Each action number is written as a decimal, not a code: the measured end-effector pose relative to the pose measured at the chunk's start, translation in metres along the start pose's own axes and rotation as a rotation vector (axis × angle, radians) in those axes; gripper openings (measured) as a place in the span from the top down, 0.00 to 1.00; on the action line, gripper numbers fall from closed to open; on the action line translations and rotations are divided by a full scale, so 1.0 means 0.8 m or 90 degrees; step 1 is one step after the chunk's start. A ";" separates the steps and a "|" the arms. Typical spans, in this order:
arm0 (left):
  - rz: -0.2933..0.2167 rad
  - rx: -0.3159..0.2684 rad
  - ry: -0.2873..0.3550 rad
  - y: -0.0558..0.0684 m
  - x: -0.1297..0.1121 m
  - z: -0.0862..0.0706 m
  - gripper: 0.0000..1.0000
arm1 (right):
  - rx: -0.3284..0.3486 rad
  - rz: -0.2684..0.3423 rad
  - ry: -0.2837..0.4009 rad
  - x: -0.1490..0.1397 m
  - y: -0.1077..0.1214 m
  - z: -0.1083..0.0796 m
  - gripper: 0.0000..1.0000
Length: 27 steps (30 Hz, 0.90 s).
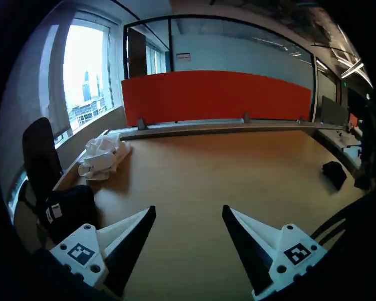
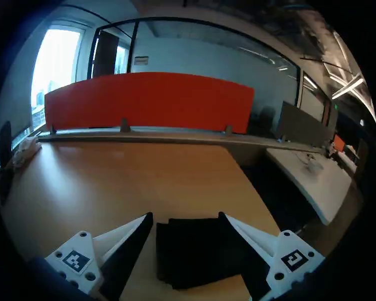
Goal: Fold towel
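Towel (image 2: 198,256), black and folded flat, lies on the wooden worktop (image 2: 138,175) at the bottom centre of the right gripper view. It sits right between the two fingers of the right tongs (image 2: 185,215). Those tongs stand wide. A strip of bare wood shows between the left finger and the cloth. The right finger overlaps the towel's right edge, and I cannot tell whether it touches. Nothing is clamped.

The towel's far edge runs side to side across the frame, just behind the fingertips, and its sides run roughly along the fingers. It looks a little wider than deep, though the curved lens makes the long axis hard to judge. Stacked layers show along its left edge.

In the left gripper view, the left tongs (image 1: 188,207) gape wide over bare worktop, holding nothing. A crumpled white pile of cloth (image 1: 102,156) rests at middle left, well apart from them.
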<state>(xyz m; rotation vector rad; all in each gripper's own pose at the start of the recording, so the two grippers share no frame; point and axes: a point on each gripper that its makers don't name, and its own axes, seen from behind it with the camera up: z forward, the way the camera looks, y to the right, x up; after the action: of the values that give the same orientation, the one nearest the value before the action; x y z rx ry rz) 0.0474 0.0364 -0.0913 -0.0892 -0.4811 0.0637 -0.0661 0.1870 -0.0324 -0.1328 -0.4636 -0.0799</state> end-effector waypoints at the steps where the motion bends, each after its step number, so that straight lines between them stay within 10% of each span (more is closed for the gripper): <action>1: -0.001 0.000 0.002 0.000 0.002 0.000 0.01 | -0.005 0.000 0.007 0.004 0.001 0.000 0.00; 27: -0.059 0.023 0.104 -0.026 0.073 0.012 0.02 | -0.002 -0.011 0.130 0.086 -0.040 -0.018 0.00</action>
<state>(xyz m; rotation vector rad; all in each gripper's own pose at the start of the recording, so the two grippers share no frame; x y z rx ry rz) 0.0955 0.0216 -0.0535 -0.0359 -0.3206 -0.0260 -0.0019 0.1504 -0.0105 -0.1230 -0.2611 -0.1103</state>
